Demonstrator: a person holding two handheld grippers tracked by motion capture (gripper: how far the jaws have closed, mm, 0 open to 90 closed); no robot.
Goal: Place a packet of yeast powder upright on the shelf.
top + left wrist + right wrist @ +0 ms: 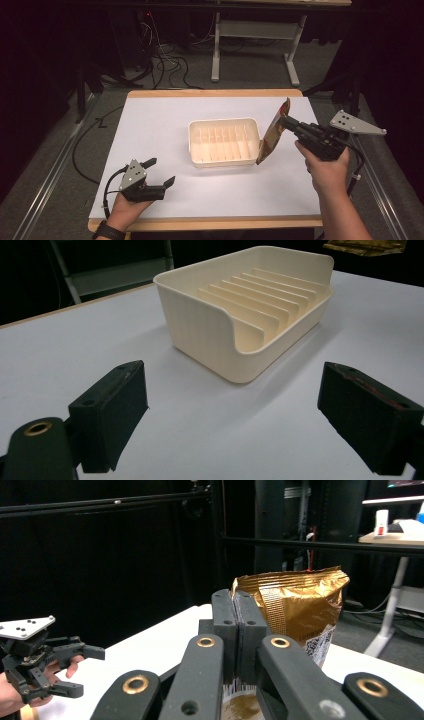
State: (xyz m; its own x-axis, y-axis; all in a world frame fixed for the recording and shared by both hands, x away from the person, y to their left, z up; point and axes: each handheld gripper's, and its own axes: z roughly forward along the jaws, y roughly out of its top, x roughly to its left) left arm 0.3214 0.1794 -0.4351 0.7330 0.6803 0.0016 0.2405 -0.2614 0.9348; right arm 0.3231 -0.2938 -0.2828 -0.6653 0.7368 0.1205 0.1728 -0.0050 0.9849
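Note:
A cream plastic rack tray (224, 125) with ribbed dividers sits at the middle of the white table; in the left gripper view the rack tray (210, 325) lies just ahead of the jaws. A gold foil pouch (272, 132) hangs tilted above the tray's right end, and my right gripper (286, 121) is shut on its edge. In the right gripper view the gold pouch (295, 605) rises behind the closed jaws of the right gripper (239, 630). My left gripper (161, 172) rests open near the front left of the table, with nothing between its fingers (112, 405).
The white table top (150, 130) has a wooden border. Behind it stand a grey desk frame (255, 35) and loose cables (165, 65) on the floor. A rail (45, 185) runs along the floor at the left.

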